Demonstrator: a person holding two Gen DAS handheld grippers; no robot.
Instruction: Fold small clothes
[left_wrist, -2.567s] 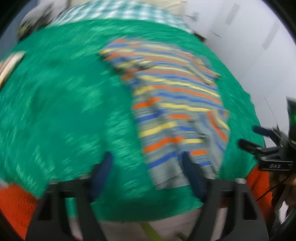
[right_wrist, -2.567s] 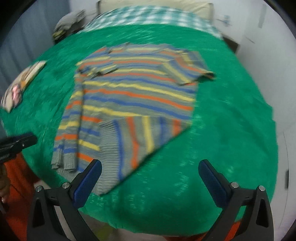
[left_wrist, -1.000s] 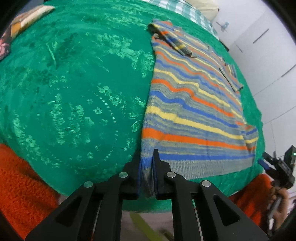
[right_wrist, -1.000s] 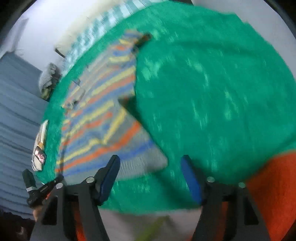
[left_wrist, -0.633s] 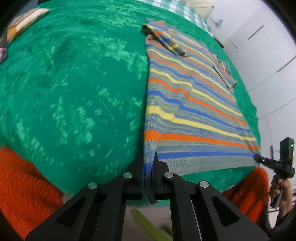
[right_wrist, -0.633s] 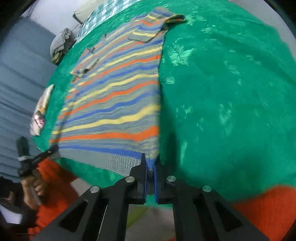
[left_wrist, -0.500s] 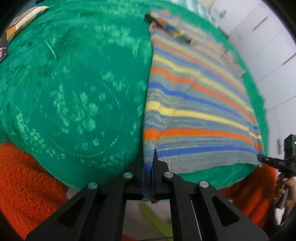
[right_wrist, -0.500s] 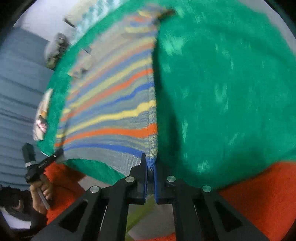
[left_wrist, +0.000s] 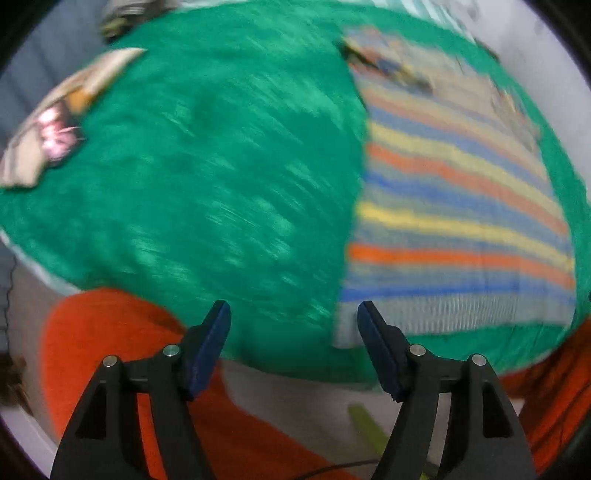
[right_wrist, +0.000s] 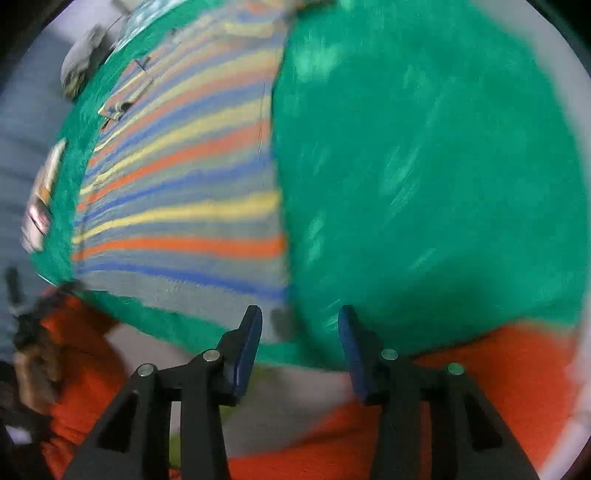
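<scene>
The striped sweater (left_wrist: 458, 206) is laid flat on the green cover (left_wrist: 207, 177), its ribbed hem along the near edge. In the left wrist view the left gripper (left_wrist: 293, 314) is seen with its jaws standing wide, having just been opening; nothing is held between them. The hem's near corner lies just beyond the right-hand finger, free of the pads. In the right wrist view the right gripper (right_wrist: 299, 317) is seen with its jaws apart at a moderate gap, likewise just opened. The sweater's other hem corner (right_wrist: 273, 295) lies just above that gap, released, the garment spreading up and to the left of it. Both views are blurred. Orange fabric (right_wrist: 480, 369) is noted below the cover's edge.
</scene>
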